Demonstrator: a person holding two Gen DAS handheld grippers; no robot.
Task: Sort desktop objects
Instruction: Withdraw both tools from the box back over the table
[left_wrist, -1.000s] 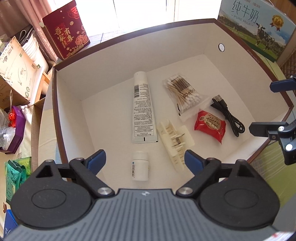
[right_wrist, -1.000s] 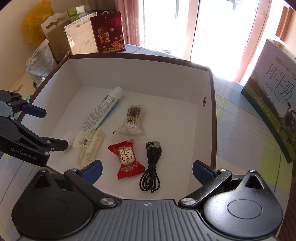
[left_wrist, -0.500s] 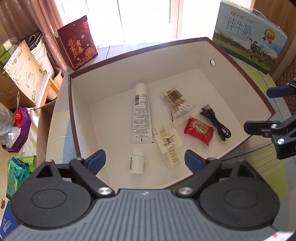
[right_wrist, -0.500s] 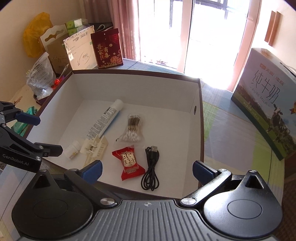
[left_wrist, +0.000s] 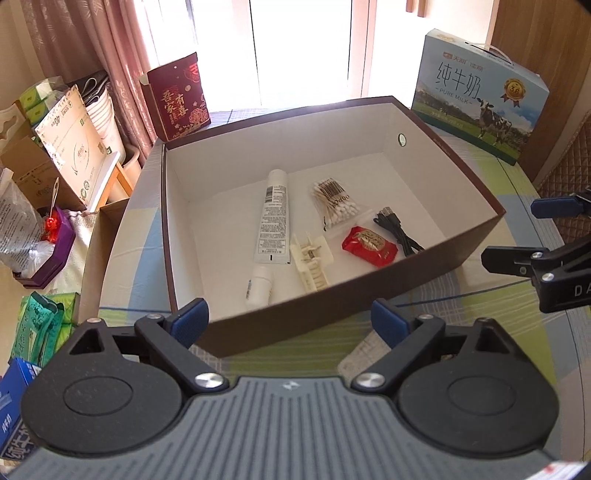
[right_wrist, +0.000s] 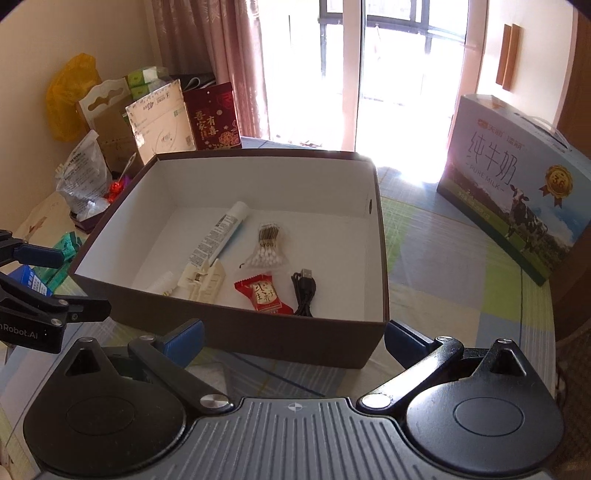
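I am holding my left tongs (left_wrist: 290, 319) and right tongs (right_wrist: 293, 334) wide apart and empty, just short of the brown box (left_wrist: 369, 295). Beyond its near wall are lying pill bottle (left_wrist: 258, 288), clip (left_wrist: 310, 260), candy (left_wrist: 369, 242), cable (left_wrist: 397, 230), swabs (left_wrist: 334, 201) and tube (left_wrist: 273, 218); I judge backing off level is best.

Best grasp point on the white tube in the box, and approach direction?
Grip the white tube mid-body, across its width, coming straight down from above. It lies flat on the box floor, long axis toward the far wall. Its left side is free; stay above the cream plastic clip near its crimped end.
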